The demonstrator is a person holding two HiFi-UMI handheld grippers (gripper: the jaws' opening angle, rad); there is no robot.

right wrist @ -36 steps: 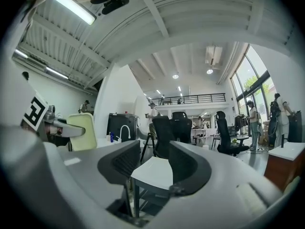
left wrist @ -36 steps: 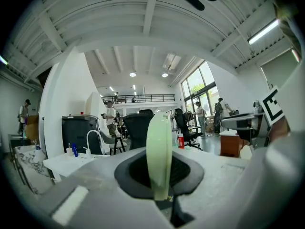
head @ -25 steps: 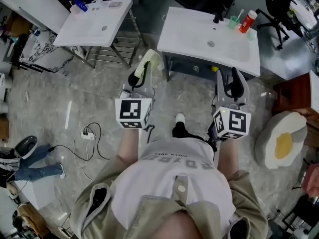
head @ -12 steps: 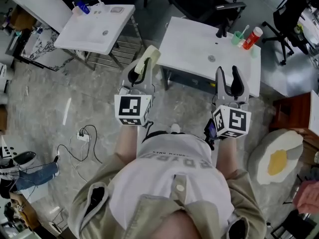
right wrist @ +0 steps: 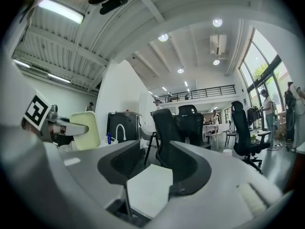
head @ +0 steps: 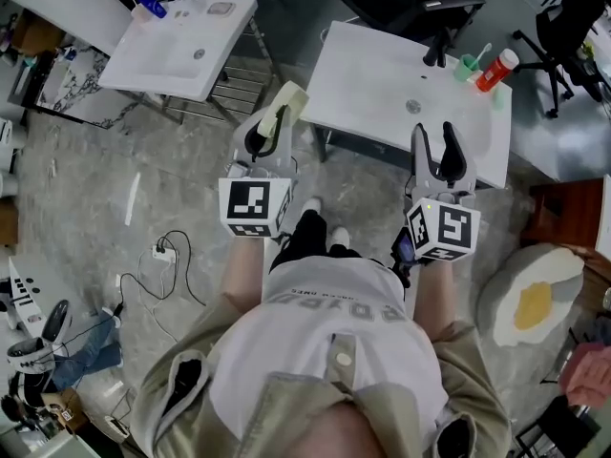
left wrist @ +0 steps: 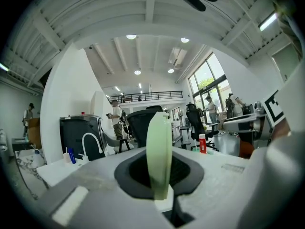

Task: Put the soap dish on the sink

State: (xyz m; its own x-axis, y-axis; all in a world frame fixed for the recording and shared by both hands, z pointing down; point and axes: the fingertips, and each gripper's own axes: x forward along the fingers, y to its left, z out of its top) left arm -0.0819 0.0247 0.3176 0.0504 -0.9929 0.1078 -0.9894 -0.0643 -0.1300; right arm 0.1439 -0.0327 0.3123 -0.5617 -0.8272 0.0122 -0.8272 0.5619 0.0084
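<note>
Far left: second white basin (head: 172, 51) on a metal frame, with a white tap and a blue bottle (head: 151, 9) at its far edge. The bottle label is too small to read. Near left on the floor: white power strip (head: 165, 254) with a black cable looped beside it.

Left claw (head: 272, 120) is clamped on the soap dish (head: 289, 101). The dish is pale green, held on edge and upright between the pads; the left gripper view shows it edge-on, dead centre. It's in the air over the floor, just beside the near-left corner of the sink (head: 368, 79), not touching it. Not on the sink yet.

The sink is a white basin bench-top with a drain in the middle and a black tap (head: 439, 53) at the far edge. Right of the tap: green cup (head: 466, 66) with something thin standing in it, then a red bottle (head: 497, 69) with a white cap. Its label is not legible.

Right claw (head: 436, 136) has jaws wide apart with nothing between them, tips over the sink's near edge. The right gripper view shows only a black office chair (right wrist: 167, 128) through the gap.

Writing: both marker cubes carry black-and-white square codes, no text. The shirt has a print line across the chest, upside down from the head view and too blurred to read.

Far right on the floor: fried-egg cushion (head: 530, 299).
</note>
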